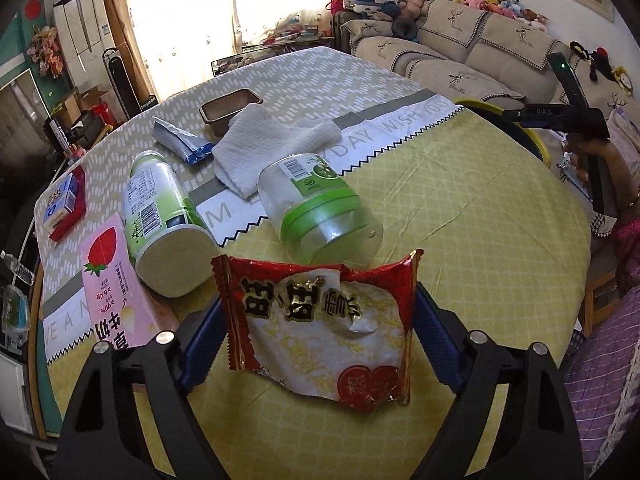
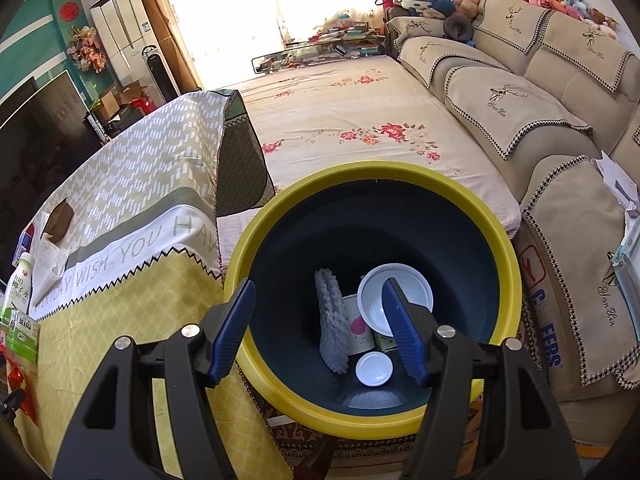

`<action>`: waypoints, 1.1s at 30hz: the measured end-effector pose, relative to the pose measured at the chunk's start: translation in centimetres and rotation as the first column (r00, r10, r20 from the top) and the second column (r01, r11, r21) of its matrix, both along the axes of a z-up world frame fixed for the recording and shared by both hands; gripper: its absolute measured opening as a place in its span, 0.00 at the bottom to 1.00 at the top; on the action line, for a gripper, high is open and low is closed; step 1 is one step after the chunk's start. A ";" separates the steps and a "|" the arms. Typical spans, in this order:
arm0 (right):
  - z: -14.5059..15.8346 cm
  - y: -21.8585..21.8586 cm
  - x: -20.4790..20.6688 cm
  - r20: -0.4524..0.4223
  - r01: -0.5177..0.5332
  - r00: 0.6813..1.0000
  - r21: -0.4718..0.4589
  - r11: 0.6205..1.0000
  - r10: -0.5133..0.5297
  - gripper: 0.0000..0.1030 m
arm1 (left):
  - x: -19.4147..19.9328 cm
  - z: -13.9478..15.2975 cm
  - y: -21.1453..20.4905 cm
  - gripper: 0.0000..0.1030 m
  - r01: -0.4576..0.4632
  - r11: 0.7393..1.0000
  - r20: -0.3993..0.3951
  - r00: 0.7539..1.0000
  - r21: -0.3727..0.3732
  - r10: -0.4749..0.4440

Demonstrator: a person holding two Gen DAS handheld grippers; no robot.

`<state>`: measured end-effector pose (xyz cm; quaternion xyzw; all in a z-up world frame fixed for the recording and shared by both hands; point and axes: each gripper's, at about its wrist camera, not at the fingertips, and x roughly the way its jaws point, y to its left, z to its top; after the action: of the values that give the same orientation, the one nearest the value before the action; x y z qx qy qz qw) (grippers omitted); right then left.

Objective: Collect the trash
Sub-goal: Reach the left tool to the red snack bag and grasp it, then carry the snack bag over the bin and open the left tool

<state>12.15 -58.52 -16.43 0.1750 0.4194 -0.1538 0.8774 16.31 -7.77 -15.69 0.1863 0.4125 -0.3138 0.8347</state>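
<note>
In the left wrist view my left gripper (image 1: 316, 340) is shut on a red and white snack wrapper (image 1: 320, 332), held just above the yellow tablecloth. Behind it lie a clear jar with a green band (image 1: 320, 212) and a green-labelled bottle (image 1: 164, 220), both on their sides. A pink strawberry carton (image 1: 110, 280) lies at the left. In the right wrist view my right gripper (image 2: 320, 324) is open and empty above the yellow-rimmed bin (image 2: 248, 240). The bin holds a white bowl (image 2: 376, 304), a white lid (image 2: 374, 368), a grey brush-like piece (image 2: 332, 332) and a white cup (image 2: 360, 328).
Further back on the table are a white cloth (image 1: 264, 144), a blue and white packet (image 1: 180, 140), a brown tray (image 1: 228, 110) and a small box (image 1: 62, 204). The bin stands beside the table's right edge (image 2: 218, 256). A bed (image 2: 360, 120) and sofa (image 2: 560, 100) lie beyond.
</note>
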 end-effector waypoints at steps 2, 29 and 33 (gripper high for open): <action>0.0 0.0 -0.1 0.001 0.001 1.000 0.001 1.000 -0.001 0.61 | -0.3 0.1 0.0 0.75 0.003 1.000 0.005 1.000 0.012 -0.003; 1.4 -3.3 -3.3 0.083 0.048 0.995 0.028 0.998 -0.050 0.61 | -1.9 8.3 -10.3 0.70 0.238 0.961 0.104 0.969 -0.144 -0.225; 1.7 -5.6 -5.2 0.108 0.098 0.989 0.038 0.995 -0.101 0.62 | -1.6 8.7 -16.9 0.70 0.374 0.913 0.098 0.927 -0.163 -0.362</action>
<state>6.93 -64.13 -14.72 0.2180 0.3638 -0.1807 0.8874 14.69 -24.71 -6.95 0.1950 0.3126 -0.4948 0.7871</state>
